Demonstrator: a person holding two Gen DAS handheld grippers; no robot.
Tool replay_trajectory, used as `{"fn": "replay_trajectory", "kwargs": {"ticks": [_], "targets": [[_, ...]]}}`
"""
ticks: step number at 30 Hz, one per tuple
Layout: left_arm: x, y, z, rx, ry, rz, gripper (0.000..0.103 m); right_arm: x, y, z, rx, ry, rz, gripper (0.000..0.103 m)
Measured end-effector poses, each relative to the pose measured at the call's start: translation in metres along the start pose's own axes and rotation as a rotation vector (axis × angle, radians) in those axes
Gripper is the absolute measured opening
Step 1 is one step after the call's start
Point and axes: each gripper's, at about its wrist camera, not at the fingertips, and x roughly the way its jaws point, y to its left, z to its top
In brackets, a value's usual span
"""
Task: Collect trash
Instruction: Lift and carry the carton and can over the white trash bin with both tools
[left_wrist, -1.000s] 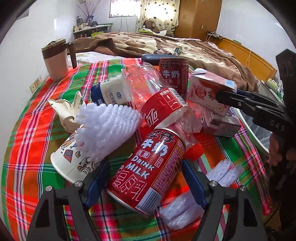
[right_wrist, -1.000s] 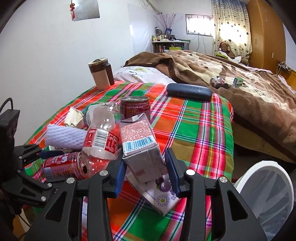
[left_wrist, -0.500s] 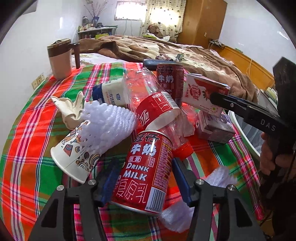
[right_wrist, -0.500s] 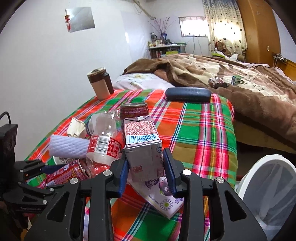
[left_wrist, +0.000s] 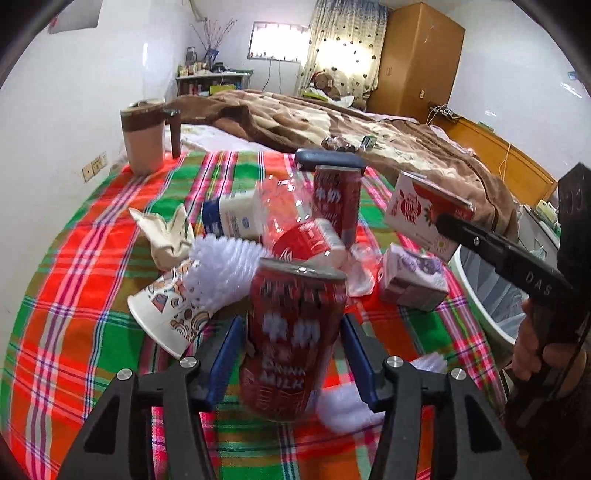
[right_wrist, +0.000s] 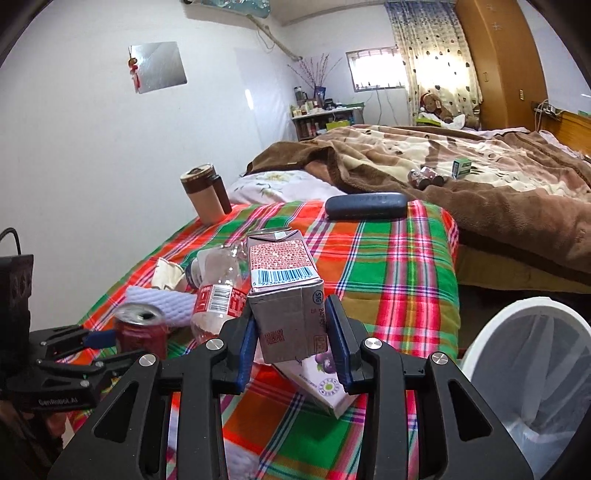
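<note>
My left gripper (left_wrist: 291, 354) is shut on a red milk can (left_wrist: 295, 332), held nearly upright just above the plaid cloth; it also shows in the right wrist view (right_wrist: 138, 330). My right gripper (right_wrist: 291, 332) is shut on a pink drink carton (right_wrist: 286, 291), lifted off the table; the carton also shows in the left wrist view (left_wrist: 424, 214). A clear plastic bottle (left_wrist: 303, 229), a second red can (left_wrist: 336, 195), a paper cup (left_wrist: 166, 317), white foam netting (left_wrist: 225, 269) and a purple carton (left_wrist: 410, 280) lie on the cloth.
A white bin with a liner (right_wrist: 532, 373) stands right of the table. A brown mug (left_wrist: 144, 136) and a dark glasses case (right_wrist: 365, 205) sit at the table's far side. A crumpled cream wrapper (left_wrist: 166, 236) and a white-blue bottle (left_wrist: 232, 214) lie left. A bed lies beyond.
My left gripper closed on the milk can, tipped it upright and raised it. My right gripper lifted the pink carton higher off the table.
</note>
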Motion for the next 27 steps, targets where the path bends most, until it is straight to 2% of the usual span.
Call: {"fn": "replay_trajectory", "kwargs": {"ticks": [5,14,27], "targets": [[-0.011,-0.011,0.006,0.014,-0.031,0.006,0.054,-0.012,-0.01,0.002,0.035,-0.032,-0.005,0.037],[-0.026,-0.036,0.017,0.019,-0.081,-0.04,0.054,-0.038,-0.032,0.002,0.078,-0.08,-0.037,0.037],[-0.018,-0.13,0.03,0.148,-0.112,-0.094,0.054,-0.08,-0.084,-0.009,0.139,-0.118,-0.185,0.037]]}}
